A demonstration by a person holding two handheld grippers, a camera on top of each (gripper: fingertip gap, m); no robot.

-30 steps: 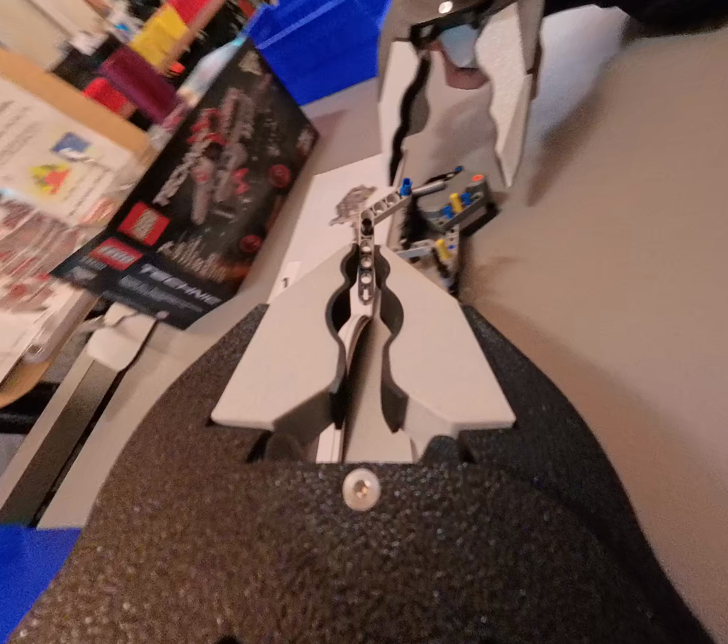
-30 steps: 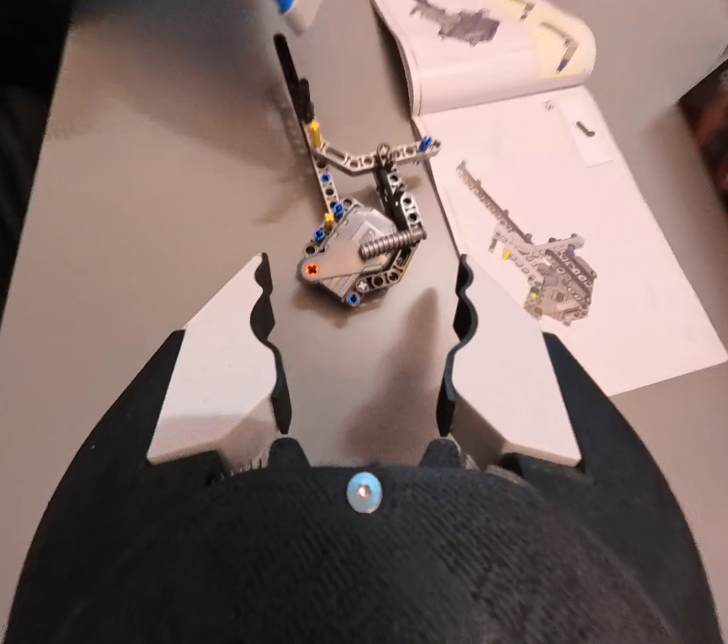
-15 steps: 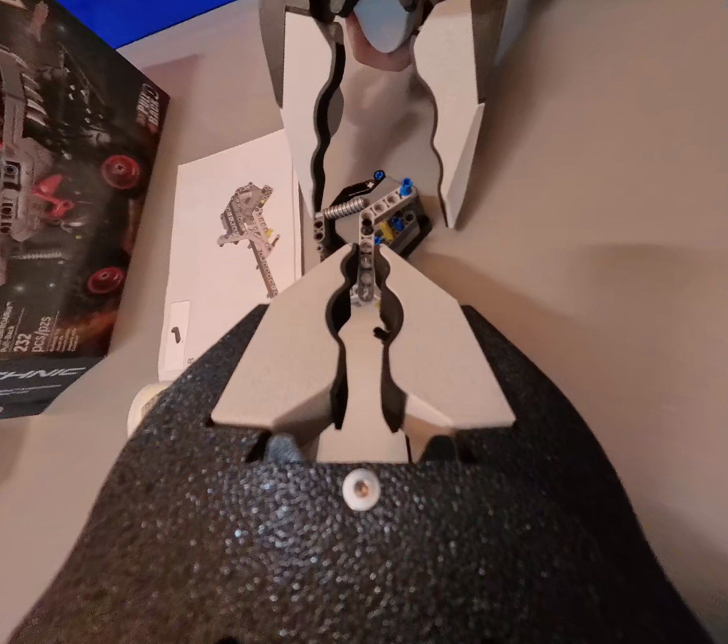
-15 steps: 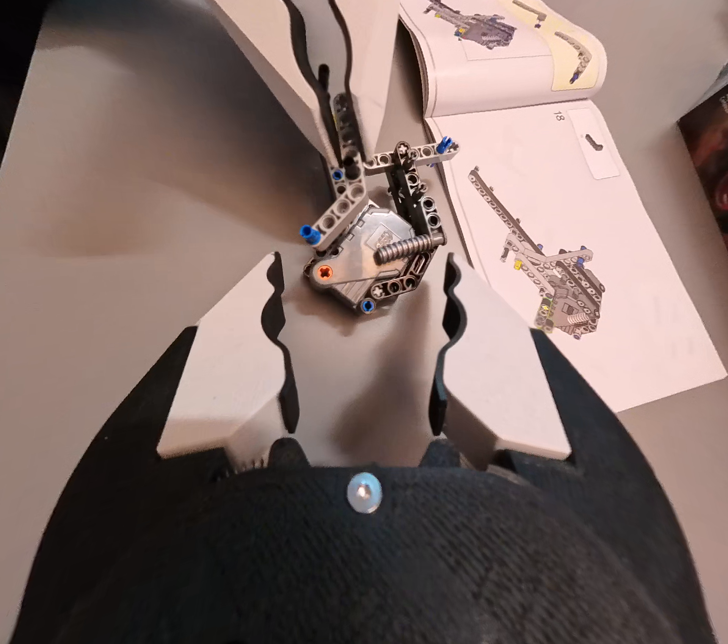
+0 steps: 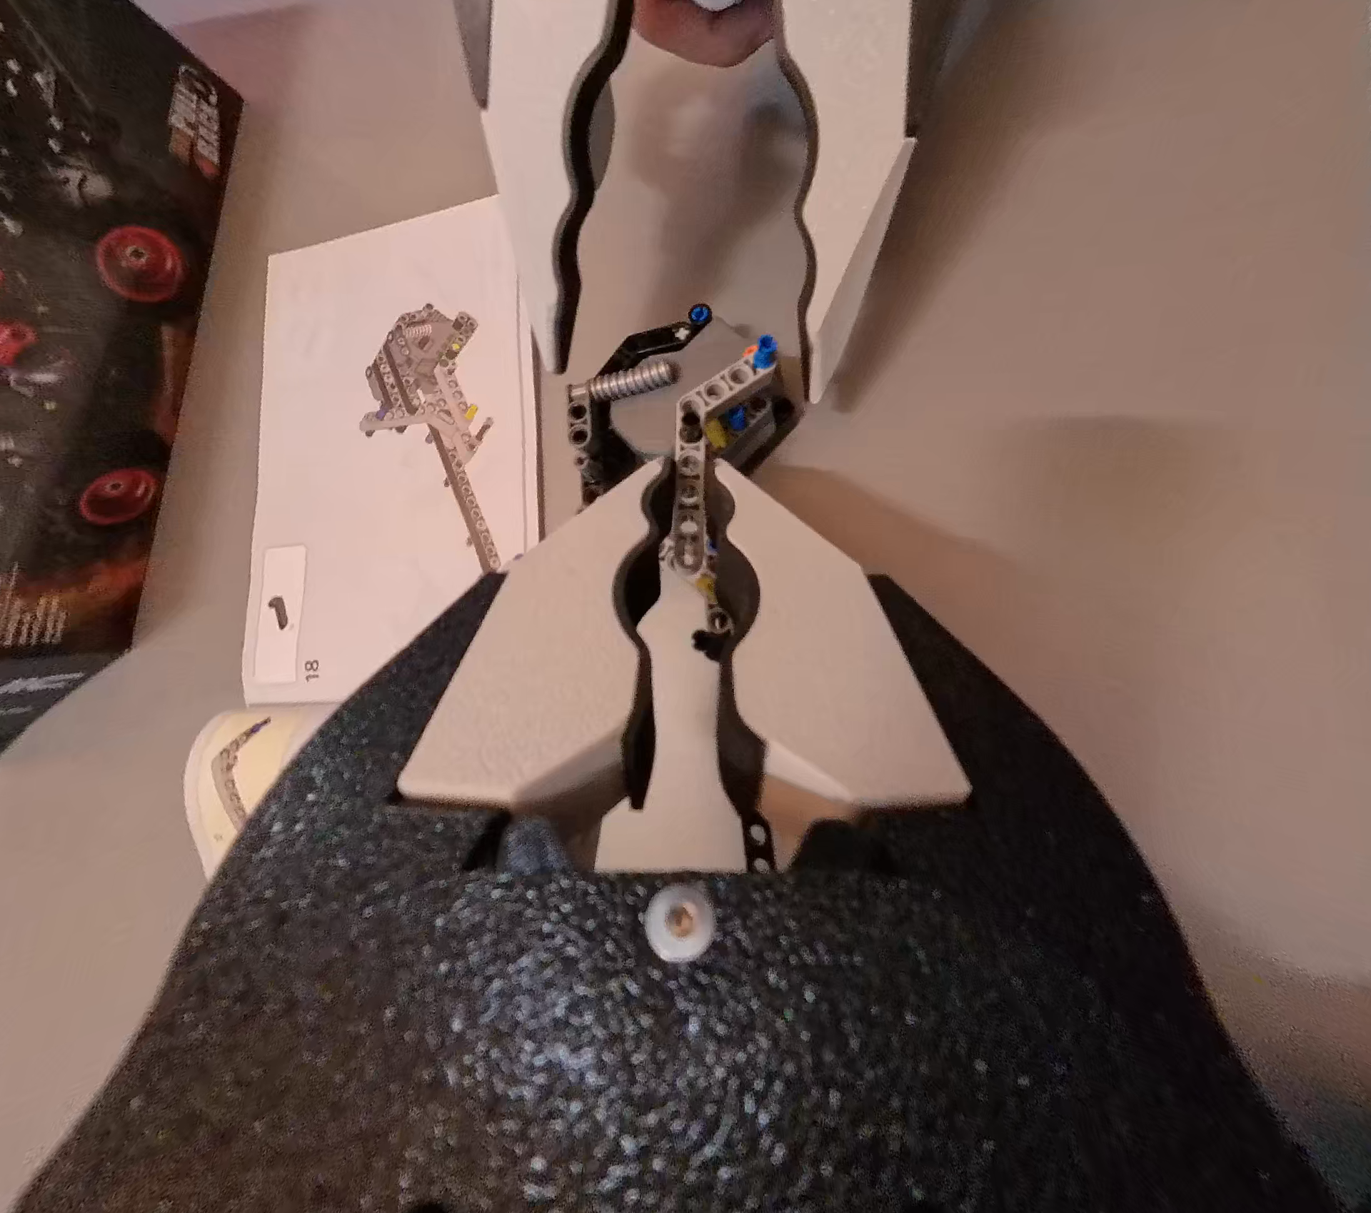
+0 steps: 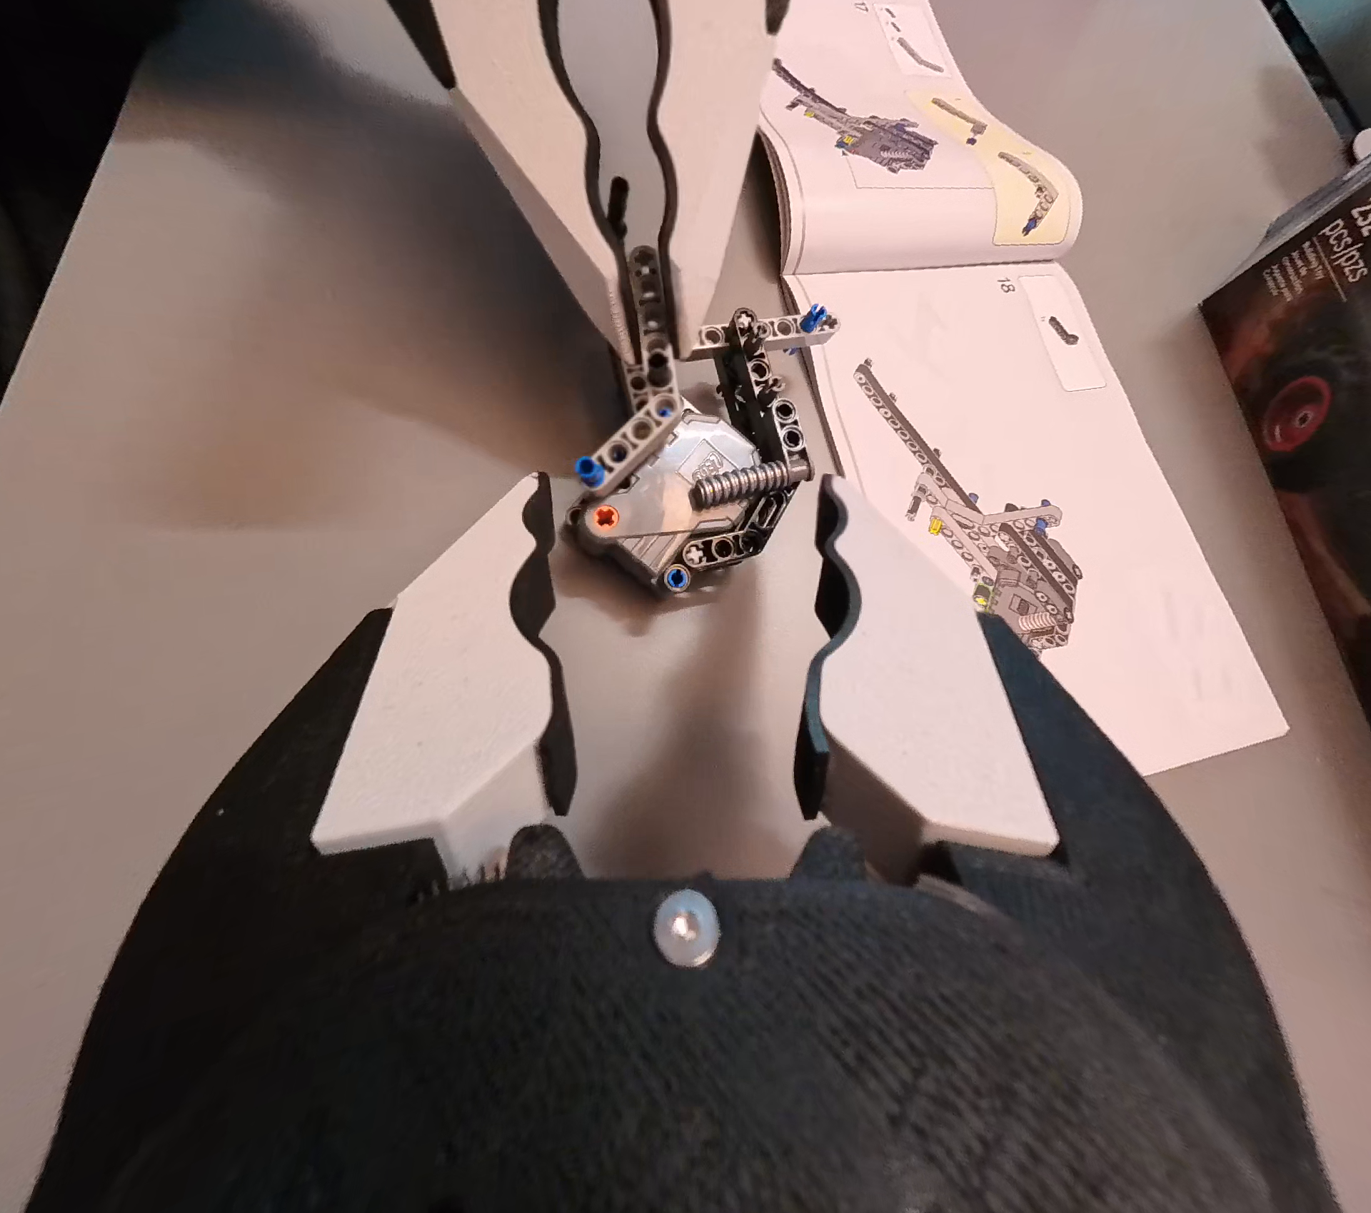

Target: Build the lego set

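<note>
My left gripper (image 5: 686, 495) pinches the grey beam (image 5: 691, 495) of the half-built model (image 6: 690, 473) resting on the counter (image 6: 222, 436), my right gripper (image 6: 682, 510) hangs spread around its motor end; next I'd close right to brace it.

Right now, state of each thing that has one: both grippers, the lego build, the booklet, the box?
Left gripper: shut on the light grey bent lego beam.
Right gripper: open, fingers either side of the grey lego assembly, not gripping.
Grey lego assembly: part-built, resting on the table.
White instruction booklet: open, lying flat.
Dark lego set box: lying flat beside the booklet; closed or not, cannot tell.
</note>
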